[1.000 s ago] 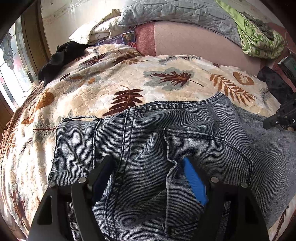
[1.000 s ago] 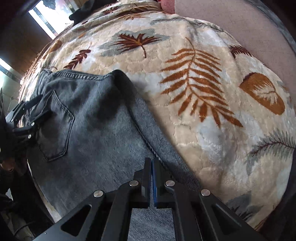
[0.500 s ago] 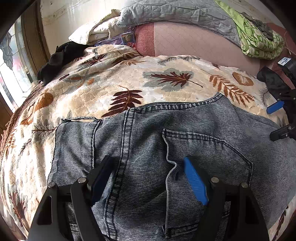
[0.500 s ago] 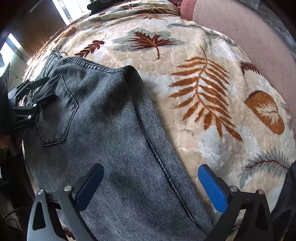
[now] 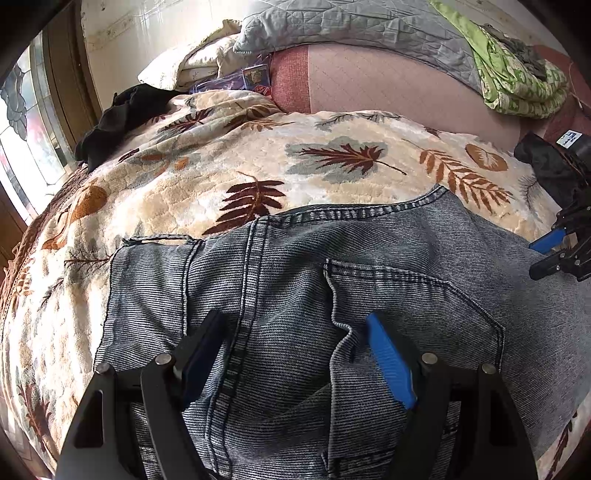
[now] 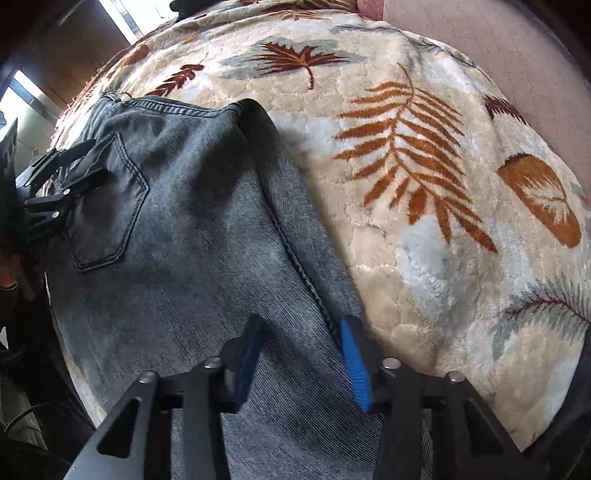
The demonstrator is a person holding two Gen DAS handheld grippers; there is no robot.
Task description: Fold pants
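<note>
Grey-blue denim pants (image 5: 295,280) lie on the leaf-patterned blanket (image 5: 229,173), back pocket up. My left gripper (image 5: 295,354) is open, its jaws straddling the seat seam and a pucker of cloth at the pocket edge. In the right wrist view the pants (image 6: 192,229) run down the frame with the outer side seam near the blanket (image 6: 424,192). My right gripper (image 6: 299,354) is partly open, its jaws on either side of that side seam, low on the cloth. It also shows at the right edge of the left wrist view (image 5: 554,251). The left gripper shows at the pocket (image 6: 70,173).
Pillows and a grey quilt (image 5: 332,26) lie at the head of the bed, with a green cloth (image 5: 517,81) at the right. A black garment (image 5: 122,118) lies near the window at the left. A pink mattress side (image 6: 498,48) borders the blanket.
My right gripper went from shut to wide open, then narrowed around the side seam and moved closer to the cloth. My left gripper stayed open in place.
</note>
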